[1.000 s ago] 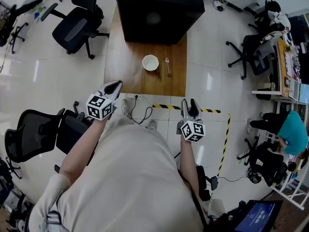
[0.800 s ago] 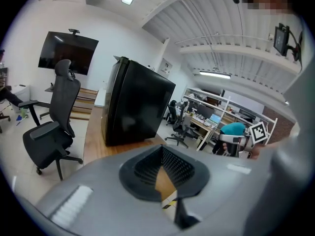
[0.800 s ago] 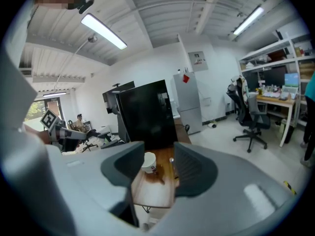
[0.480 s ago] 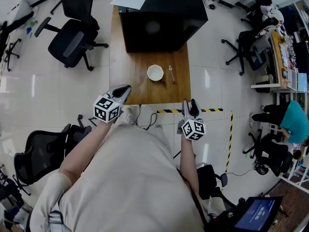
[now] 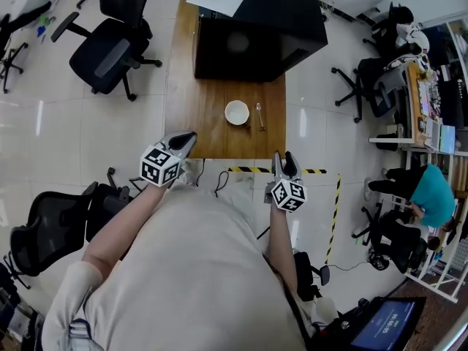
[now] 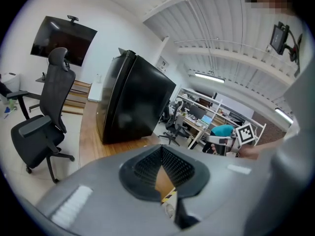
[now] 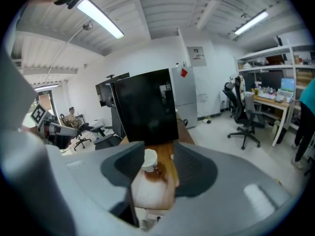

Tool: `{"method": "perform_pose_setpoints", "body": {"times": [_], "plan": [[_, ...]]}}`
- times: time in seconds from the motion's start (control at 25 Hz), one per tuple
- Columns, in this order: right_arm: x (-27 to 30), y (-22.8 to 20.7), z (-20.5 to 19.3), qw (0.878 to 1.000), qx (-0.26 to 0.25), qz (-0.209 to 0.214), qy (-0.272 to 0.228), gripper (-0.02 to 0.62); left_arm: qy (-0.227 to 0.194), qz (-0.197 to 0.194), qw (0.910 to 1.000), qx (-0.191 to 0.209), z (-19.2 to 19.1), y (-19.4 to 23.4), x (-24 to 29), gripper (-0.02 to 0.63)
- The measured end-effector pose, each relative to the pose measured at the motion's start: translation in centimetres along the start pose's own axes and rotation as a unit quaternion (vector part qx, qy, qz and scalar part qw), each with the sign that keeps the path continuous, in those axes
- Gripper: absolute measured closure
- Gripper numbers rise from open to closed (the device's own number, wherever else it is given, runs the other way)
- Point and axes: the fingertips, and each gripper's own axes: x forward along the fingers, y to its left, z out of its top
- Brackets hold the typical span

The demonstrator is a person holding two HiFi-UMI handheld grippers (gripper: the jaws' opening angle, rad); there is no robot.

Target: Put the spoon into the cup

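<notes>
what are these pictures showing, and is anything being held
No robot: a person wears a camera on the head, looking down, and holds tongs in each hand; the patterned cubes belong to them. The other two pictures come from cameras riding on the tongs. On the long wooden table lie a round white cup and, just right of it, a small metal spoon, before a big black box. The left tongs are shut, the right tongs open; both hold nothing.
</notes>
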Motion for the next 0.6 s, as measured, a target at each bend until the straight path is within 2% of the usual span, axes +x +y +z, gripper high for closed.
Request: {"method": "perform_pose_setpoints", "body": {"times": [0.36, 0.6], "plan": [[3.5, -1.5, -2.5, 0.999, -0.010, 0.017, 0.049, 0.410, 0.006, 0.029, 0.9995, -0.010, -0.5, -0.1, 0.1, 0.604], [7.2, -2.6, -4.6, 0.993, -0.048, 0.044, 0.098, 0.410, -0.002, 0.065, 0.9976, -0.022, 0.4, 0.2, 0.6, 0.604]]}}
